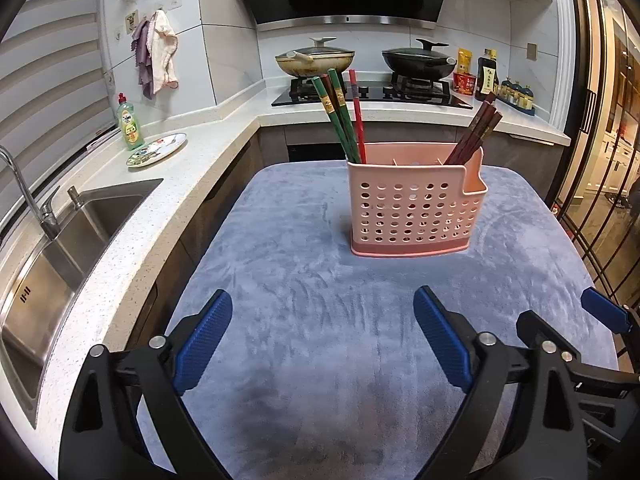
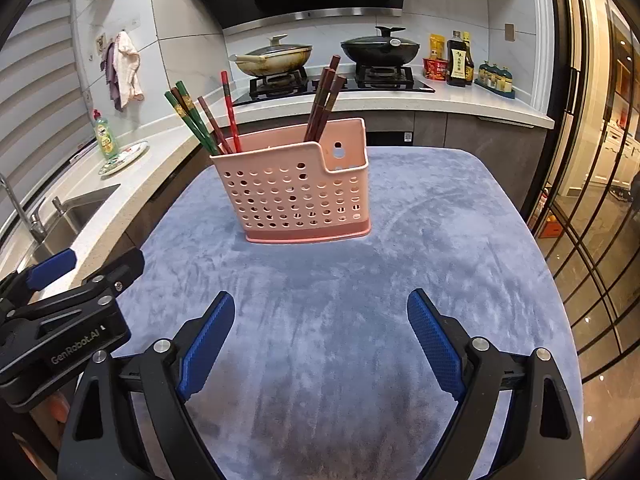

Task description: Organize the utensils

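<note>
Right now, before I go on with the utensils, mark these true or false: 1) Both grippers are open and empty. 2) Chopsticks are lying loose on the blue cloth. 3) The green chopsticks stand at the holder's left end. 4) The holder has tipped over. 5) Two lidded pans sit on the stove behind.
1) True: the left gripper and the right gripper stand wide, with nothing between the fingers.
2) False: the blue cloth carries only the pink holder; all chopsticks stand inside it.
3) True: the green chopsticks lean out of its left end.
4) False: it stands upright on its base.
5) True: a cream pan and a black pan.
</note>
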`<state>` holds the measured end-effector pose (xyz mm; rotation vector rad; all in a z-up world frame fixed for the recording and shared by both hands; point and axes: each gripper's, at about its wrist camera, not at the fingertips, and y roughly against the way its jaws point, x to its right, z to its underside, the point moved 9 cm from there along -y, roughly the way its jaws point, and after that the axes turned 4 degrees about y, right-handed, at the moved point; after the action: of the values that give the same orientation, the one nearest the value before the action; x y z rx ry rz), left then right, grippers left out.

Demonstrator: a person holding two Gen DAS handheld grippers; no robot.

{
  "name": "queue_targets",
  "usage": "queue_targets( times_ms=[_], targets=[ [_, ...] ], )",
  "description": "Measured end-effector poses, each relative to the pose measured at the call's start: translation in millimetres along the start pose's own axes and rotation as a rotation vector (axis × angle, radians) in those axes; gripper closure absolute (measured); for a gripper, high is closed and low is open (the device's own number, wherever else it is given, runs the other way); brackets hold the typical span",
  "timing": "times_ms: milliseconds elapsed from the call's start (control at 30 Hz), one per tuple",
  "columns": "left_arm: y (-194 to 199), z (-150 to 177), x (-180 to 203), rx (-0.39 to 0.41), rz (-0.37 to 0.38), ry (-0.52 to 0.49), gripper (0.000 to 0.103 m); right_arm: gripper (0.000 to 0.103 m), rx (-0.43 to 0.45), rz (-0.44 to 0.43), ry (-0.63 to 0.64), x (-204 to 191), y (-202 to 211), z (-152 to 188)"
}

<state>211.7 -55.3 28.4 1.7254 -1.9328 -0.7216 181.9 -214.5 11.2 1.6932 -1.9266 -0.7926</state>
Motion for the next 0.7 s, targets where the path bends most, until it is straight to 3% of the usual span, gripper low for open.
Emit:
queue_targets(
  times_ms=[700],
  targets=[
    [-10.2,2.8,-12.2,-0.013,-0.031,0.021,0.008,0.018,-0.021,0.039,-0.014,16.8,-9.4,3.6]
  ],
)
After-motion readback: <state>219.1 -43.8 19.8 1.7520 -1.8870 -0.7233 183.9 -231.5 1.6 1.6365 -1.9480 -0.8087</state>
